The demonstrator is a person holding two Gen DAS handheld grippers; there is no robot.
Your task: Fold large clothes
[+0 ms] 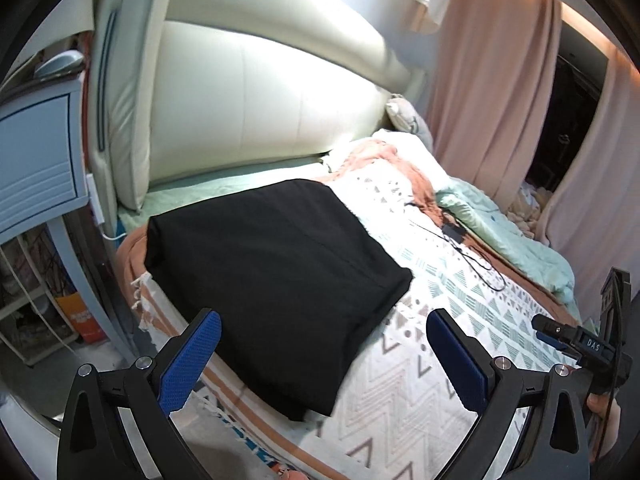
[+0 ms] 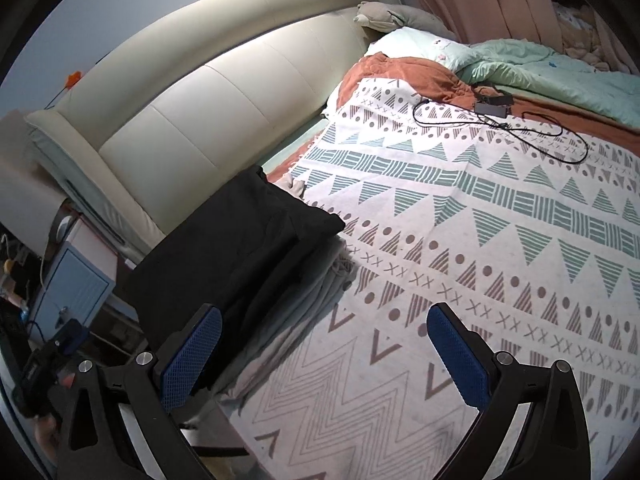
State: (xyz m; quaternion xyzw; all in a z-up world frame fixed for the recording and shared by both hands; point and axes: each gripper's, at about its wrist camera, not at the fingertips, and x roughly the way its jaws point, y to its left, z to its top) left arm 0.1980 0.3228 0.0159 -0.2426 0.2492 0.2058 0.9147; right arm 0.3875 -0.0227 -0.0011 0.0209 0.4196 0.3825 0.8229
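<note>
Left gripper [image 1: 323,354]: nearest thing in its own view, blue pads spread wide with nothing between them, hanging over the near edge of the bed.
Right gripper [image 2: 323,354]: also wide open and empty, over the patterned blanket to the right of the garment.
Bed [image 1: 280,166]: fills both views, with a pale padded headboard on the far side.
Patterned blanket [image 2: 460,220]: white with teal and brown triangles, spread flat across the bed under the garment.
Black garment [image 1: 276,264]: lies on the left part of the bed, near the left edge, already folded into a thick, tidy rectangle.
Garment and grippers: it lies ahead of and just below the left gripper, and ahead and to the left of the right gripper; its long axis runs from the near edge toward the headboard. The left gripper looks the nearer of the two.
Look of the garment: plain matte black, smooth on top, layered edges showing on its right side [image 2: 316,220]; some grey cloth [image 2: 320,300] peeks out beneath it.
Judgement: the fold looks finished, so any next move would be a small tidy or a lift.
Cable [image 2: 520,124]: thin black loop with a small box, far right on the blanket, well apart from the garment.
</note>
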